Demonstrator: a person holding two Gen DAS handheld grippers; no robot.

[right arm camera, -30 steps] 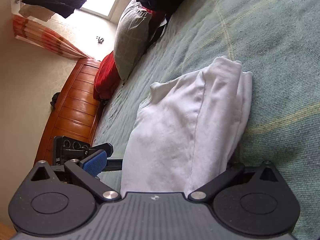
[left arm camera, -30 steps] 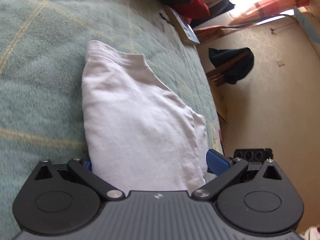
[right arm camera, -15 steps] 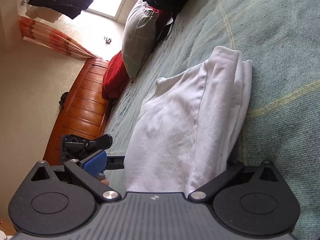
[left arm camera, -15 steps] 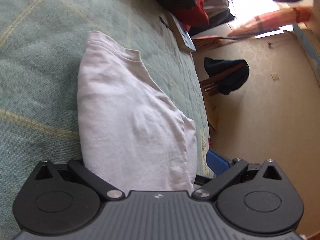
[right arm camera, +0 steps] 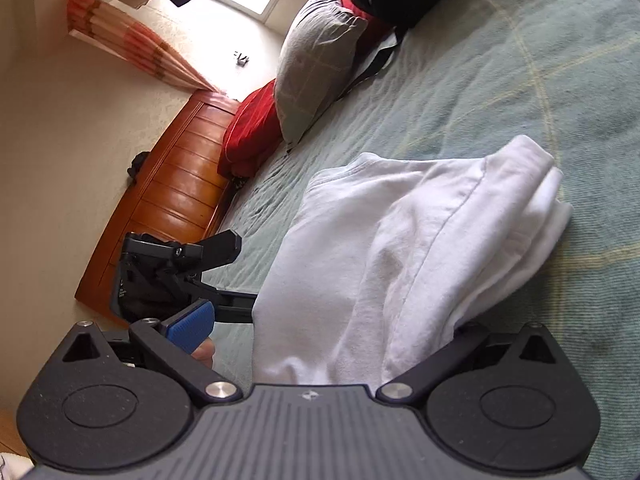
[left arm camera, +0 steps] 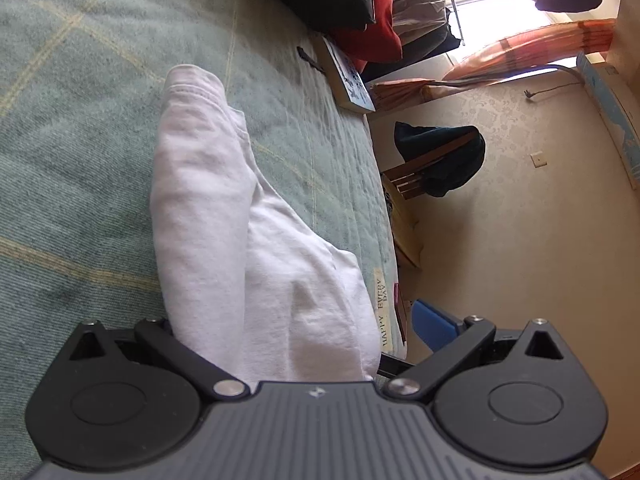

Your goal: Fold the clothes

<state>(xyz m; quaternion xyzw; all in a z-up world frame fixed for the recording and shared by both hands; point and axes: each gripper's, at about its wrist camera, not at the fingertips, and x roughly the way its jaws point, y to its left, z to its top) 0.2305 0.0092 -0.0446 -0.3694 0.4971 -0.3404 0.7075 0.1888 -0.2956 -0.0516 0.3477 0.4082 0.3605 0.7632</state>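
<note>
White garment (left arm camera: 240, 248), already folded into a thick strip, lies on the green bed cover (left arm camera: 80, 160) and runs from the centre of each frame down to the bottom edge, where both tongs meet it. Left tongs (left arm camera: 304, 344) stand spread, with the blue pad (left arm camera: 434, 326) off to the lower right, clear of the cloth; the other finger is hidden under the fabric. Right tongs (right arm camera: 320, 340) are spread too, their blue pad (right arm camera: 192, 326) at lower left beside the cloth, not on it. In the right wrist view the left tool (right arm camera: 160, 268) sits at centre left, near the bed's edge. Risk, as I judge it: with neither pair pinching, any lift would let the layers slide apart, and the near end could slip off the mattress edge.
</note>
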